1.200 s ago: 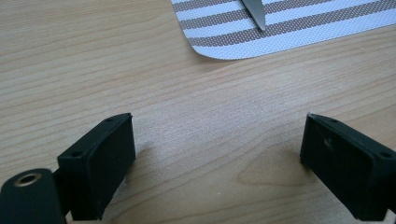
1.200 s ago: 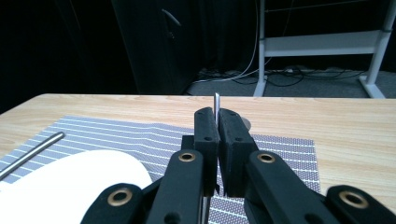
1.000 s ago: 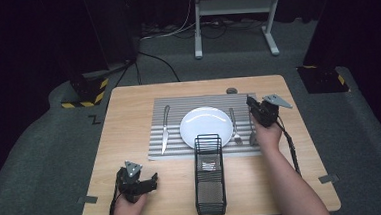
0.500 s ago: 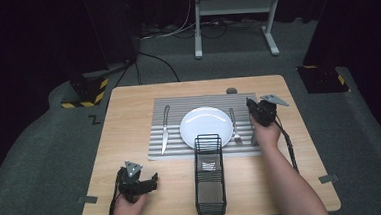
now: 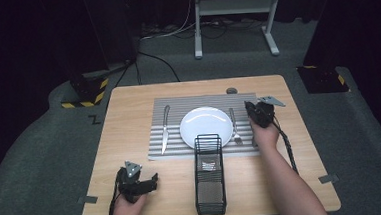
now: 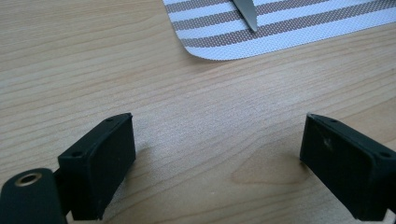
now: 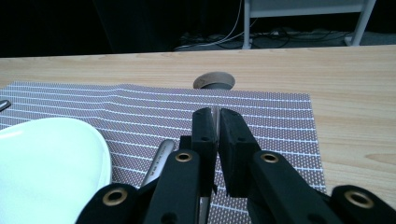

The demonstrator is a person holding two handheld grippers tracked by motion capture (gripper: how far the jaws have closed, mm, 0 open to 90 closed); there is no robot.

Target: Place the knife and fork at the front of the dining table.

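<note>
Wooden table [image 5: 129, 121] – left gripper [image 5: 142, 183] gapes over bare wood, right gripper [image 7: 216, 122] pinches a thin utensil handle [image 7: 215, 116] above the striped placemat [image 7: 261, 116].

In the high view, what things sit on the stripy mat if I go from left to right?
knife → white plate → fork → right gripper, with something thin and shiny between its nearly shut jaws.

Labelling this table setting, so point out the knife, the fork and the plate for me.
knife [image 5: 164, 130]: high view, middle of its length.
fork [image 5: 235, 127]: high view, on the handle.
plate [image 5: 205, 124]: high view, bare white centre.
</note>
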